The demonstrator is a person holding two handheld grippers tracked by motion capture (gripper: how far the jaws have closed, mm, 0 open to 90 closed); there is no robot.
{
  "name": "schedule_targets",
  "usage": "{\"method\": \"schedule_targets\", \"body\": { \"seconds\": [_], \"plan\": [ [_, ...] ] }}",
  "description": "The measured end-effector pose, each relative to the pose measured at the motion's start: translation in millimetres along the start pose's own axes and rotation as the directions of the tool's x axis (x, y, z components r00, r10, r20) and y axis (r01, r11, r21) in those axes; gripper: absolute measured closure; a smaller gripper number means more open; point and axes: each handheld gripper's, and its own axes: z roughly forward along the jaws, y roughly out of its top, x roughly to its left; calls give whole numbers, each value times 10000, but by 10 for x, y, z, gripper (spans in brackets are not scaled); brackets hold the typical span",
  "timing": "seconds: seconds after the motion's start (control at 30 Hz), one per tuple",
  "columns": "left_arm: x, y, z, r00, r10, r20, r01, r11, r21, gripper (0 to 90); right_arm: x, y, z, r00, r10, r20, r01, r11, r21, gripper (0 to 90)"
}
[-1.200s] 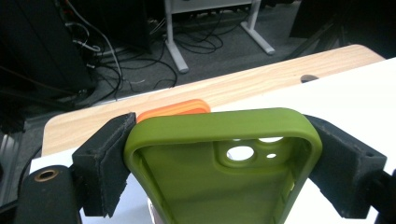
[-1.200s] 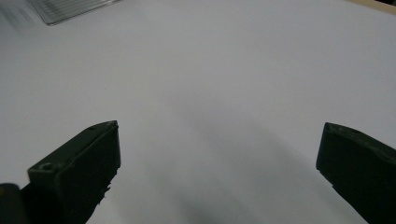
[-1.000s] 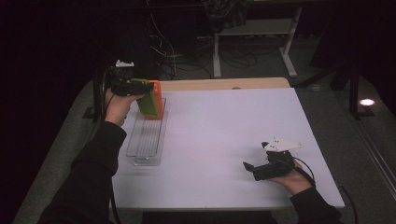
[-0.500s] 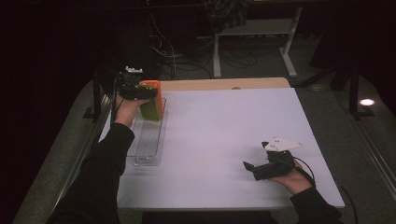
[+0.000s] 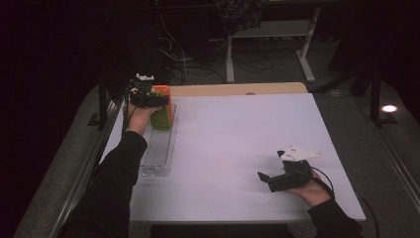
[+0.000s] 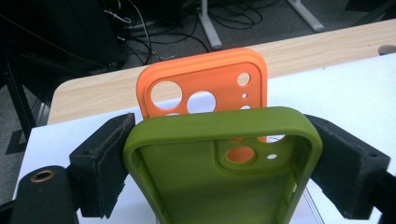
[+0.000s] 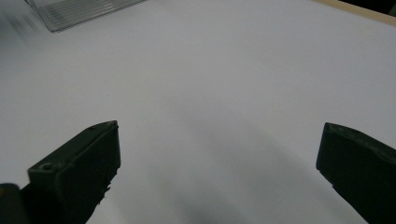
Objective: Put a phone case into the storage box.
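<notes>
green phone case (image 6: 219,163) stands in the clear rack (image 5: 159,148) at the desk's (image 5: 237,148) far left, just in front of the orange phone case (image 6: 205,86). left gripper (image 6: 219,154) jaws have just been opening, the green case between them. right gripper (image 5: 267,179) wide open, empty, near right.

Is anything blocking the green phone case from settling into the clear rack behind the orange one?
Nothing visible blocks it. The green phone case sits between the left gripper pads, directly in front of the orange case standing in the clear rack.
</notes>
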Motion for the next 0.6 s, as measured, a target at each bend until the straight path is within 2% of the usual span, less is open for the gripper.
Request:
{"method": "schedule_targets", "body": {
  "seconds": [0.13,0.17,0.2,0.23,0.33,0.37,0.53,0.6],
  "plan": [
    [27,1,15,9997,-64,217,65,10000,-33,0,1,2,-2,10000,-62,3,62,10000,-33,0],
    [25,0,8,9997,-141,210,143,9999,-94,0,2,2,-2,10000,-65,4,65,10000,-34,0],
    [38,6,-5,9999,-7,149,9,9999,-119,0,3,2,-3,10000,-73,1,73,10000,-32,0],
    [46,10,-14,9998,-46,190,50,9998,-207,0,4,2,-2,10000,-78,0,78,10000,-32,0],
    [74,18,-41,9986,-27,536,44,9995,-313,0,4,2,0,10000,-91,-3,91,10000,-26,0],
    [86,18,-48,9983,70,575,-51,9994,-337,0,5,1,1,10000,-87,-7,87,10000,-18,0],
    [129,13,-108,9970,61,766,-36,9995,-323,0,7,0,6,10000,-93,22,93,10000,3,0],
    [134,18,-162,9950,98,994,-55,9990,-436,0,7,-2,6,9999,-111,23,111,9999,13,0]
  ]
}}
